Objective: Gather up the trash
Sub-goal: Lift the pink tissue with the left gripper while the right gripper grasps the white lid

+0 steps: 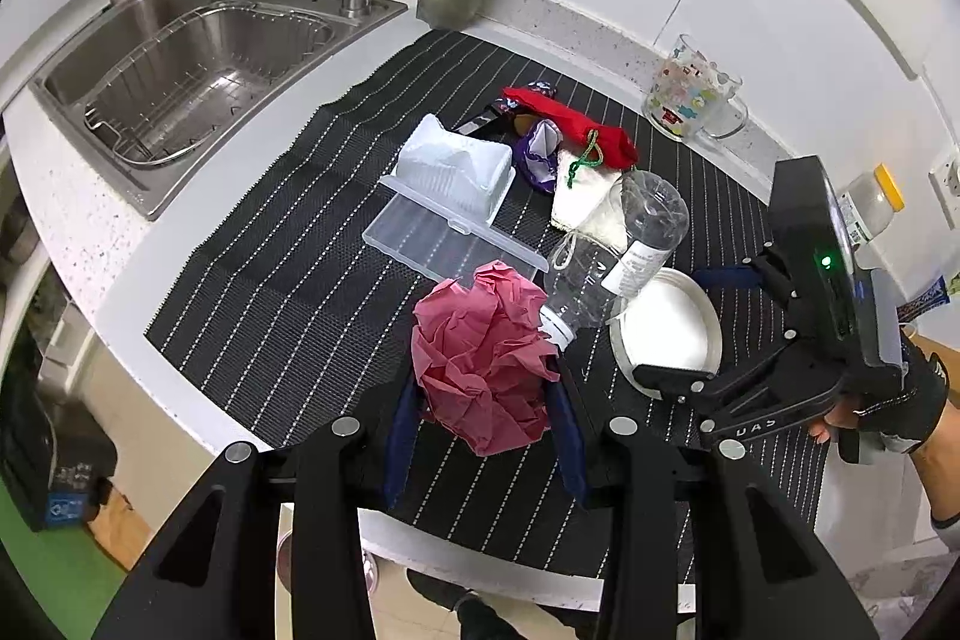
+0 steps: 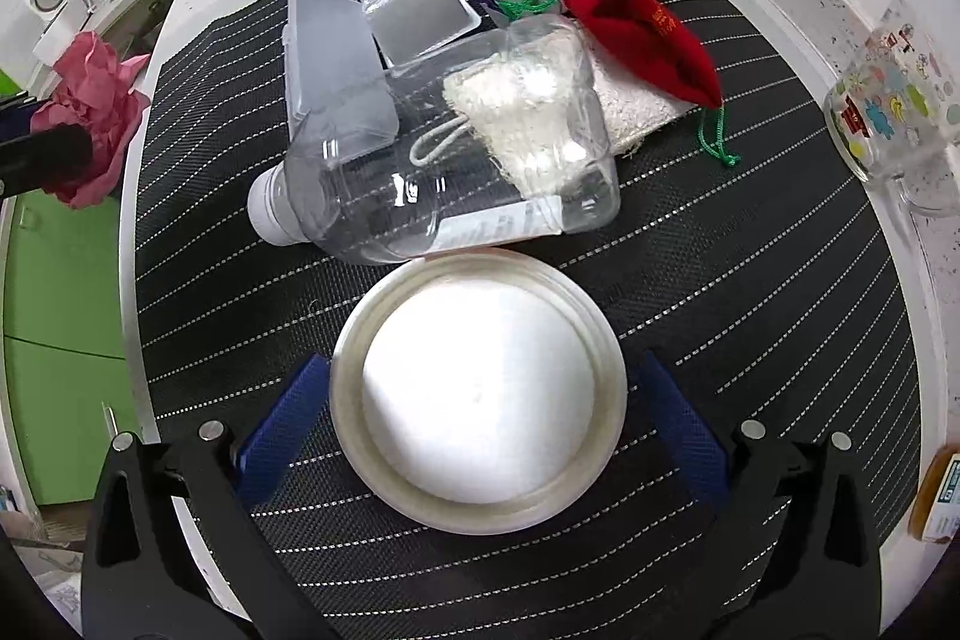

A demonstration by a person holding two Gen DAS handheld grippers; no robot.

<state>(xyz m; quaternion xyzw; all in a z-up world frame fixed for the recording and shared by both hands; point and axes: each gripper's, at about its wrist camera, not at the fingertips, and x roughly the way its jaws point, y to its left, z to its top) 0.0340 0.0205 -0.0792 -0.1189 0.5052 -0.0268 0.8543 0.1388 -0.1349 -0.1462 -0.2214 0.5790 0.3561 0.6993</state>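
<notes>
A crumpled pink paper ball (image 1: 483,358) is pinched between the fingers of the left gripper (image 1: 485,424), held at the near edge of a striped black mat (image 1: 288,292). The right gripper (image 2: 477,418) is spread wide around a white lid (image 2: 478,391) lying on the mat, neither finger touching it. Just behind the lid, a clear plastic bottle (image 2: 444,178) lies on its side. If the fingers are closed off-centre, the flat lid could be pushed into the bottle, which might be rolled away.
</notes>
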